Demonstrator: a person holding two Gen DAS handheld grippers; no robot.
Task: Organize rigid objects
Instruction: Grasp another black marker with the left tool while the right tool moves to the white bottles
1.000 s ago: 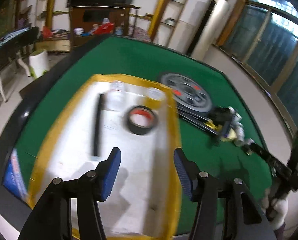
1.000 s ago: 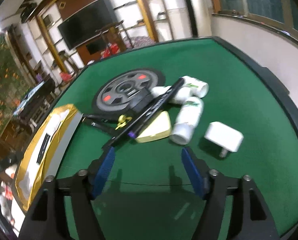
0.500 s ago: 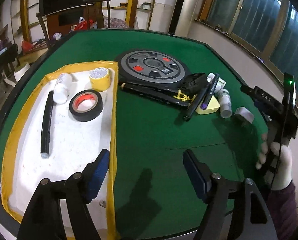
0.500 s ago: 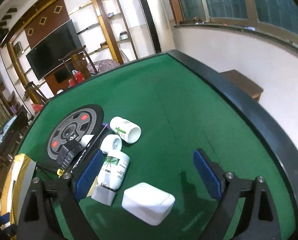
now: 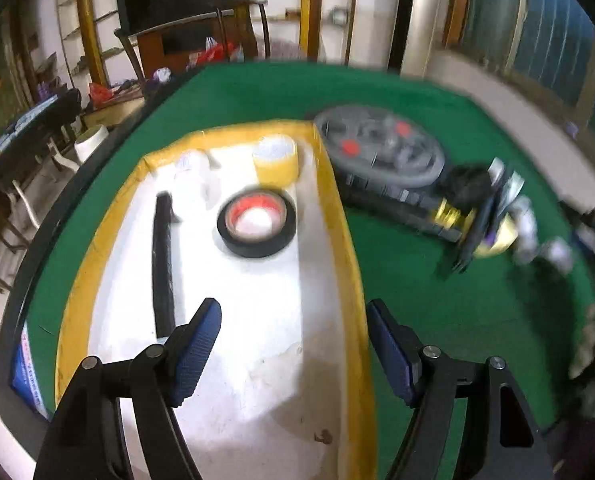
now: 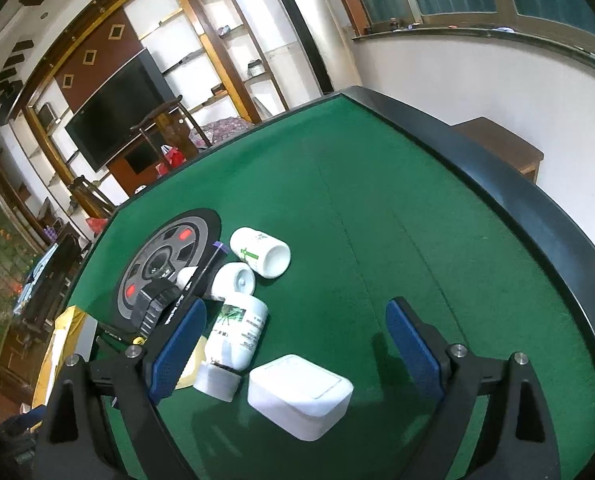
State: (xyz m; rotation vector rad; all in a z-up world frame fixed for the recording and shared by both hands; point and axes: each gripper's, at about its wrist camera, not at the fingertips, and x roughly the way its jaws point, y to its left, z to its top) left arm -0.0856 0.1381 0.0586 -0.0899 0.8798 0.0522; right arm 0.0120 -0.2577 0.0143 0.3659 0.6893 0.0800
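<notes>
Green worktop (image 6: 377, 208), large. White yellow-edged tray (image 5: 337, 216) at its left side, part filled: black tape roll (image 5: 256, 222), yellow tape roll (image 5: 276, 159), black bar (image 5: 162, 256), small white bottle (image 5: 188, 168), blurred. Judged roughly half done.

Left on the felt, right of tray: grey weight plate (image 6: 159, 262), black tools heaped against it, three white bottles (image 6: 239, 330) lying on their sides, white square adapter (image 6: 299, 394) nearest.

Left gripper (image 5: 293, 344) spread wide, empty, hovering over tray's near end. Right gripper (image 6: 293, 342) spread wide, empty, adapter and nearest bottle between its fingers, no contact seen.

Likely next: adapter or bottle into tray.
</notes>
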